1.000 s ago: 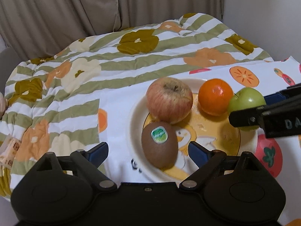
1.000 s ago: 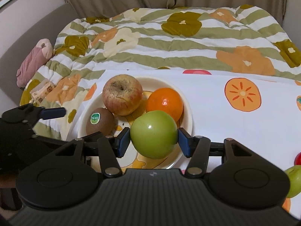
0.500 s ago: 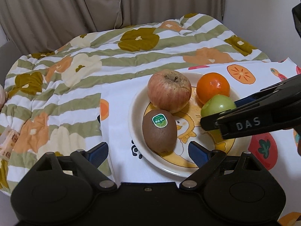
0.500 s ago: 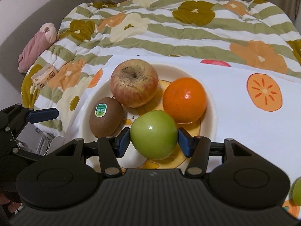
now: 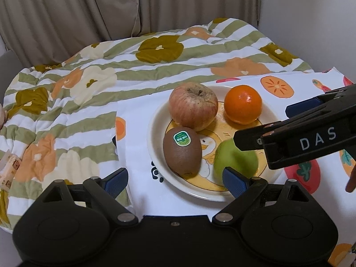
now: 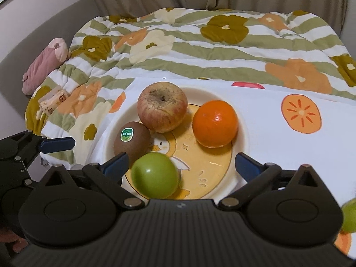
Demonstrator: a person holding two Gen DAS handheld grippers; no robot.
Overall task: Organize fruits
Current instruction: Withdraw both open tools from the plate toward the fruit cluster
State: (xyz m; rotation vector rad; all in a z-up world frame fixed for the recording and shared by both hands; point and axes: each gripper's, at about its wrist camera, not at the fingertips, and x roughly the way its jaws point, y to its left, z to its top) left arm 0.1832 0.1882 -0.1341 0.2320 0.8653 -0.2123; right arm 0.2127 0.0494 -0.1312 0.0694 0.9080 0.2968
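Observation:
A cream plate point(image 6: 241, 131) with a duck print holds a red apple point(image 6: 162, 106), an orange point(image 6: 214, 123), a kiwi point(image 6: 131, 141) with a green sticker, and a green apple point(image 6: 155, 174). The green apple lies on the plate's near part. My right gripper point(image 6: 181, 163) is open around it, with its fingers clear of the fruit. My left gripper point(image 5: 175, 179) is open and empty at the plate's near left edge. In the left wrist view the plate point(image 5: 155, 120), kiwi point(image 5: 182, 150), red apple point(image 5: 193, 106), orange point(image 5: 243, 104) and green apple point(image 5: 233, 162) show, with the right gripper's fingers point(image 5: 249, 136) over the green apple.
The plate sits on a white fruit-print cloth point(image 6: 278, 138) over a striped floral quilt point(image 6: 200, 49). Another green fruit point(image 6: 349, 214) lies at the right edge. A pink plush point(image 6: 44, 64) and a small packet point(image 6: 53, 101) lie at the left. Curtains hang behind.
My right gripper brought the green apple down onto the plate and opened, letting it go. My left gripper stayed open near the plate.

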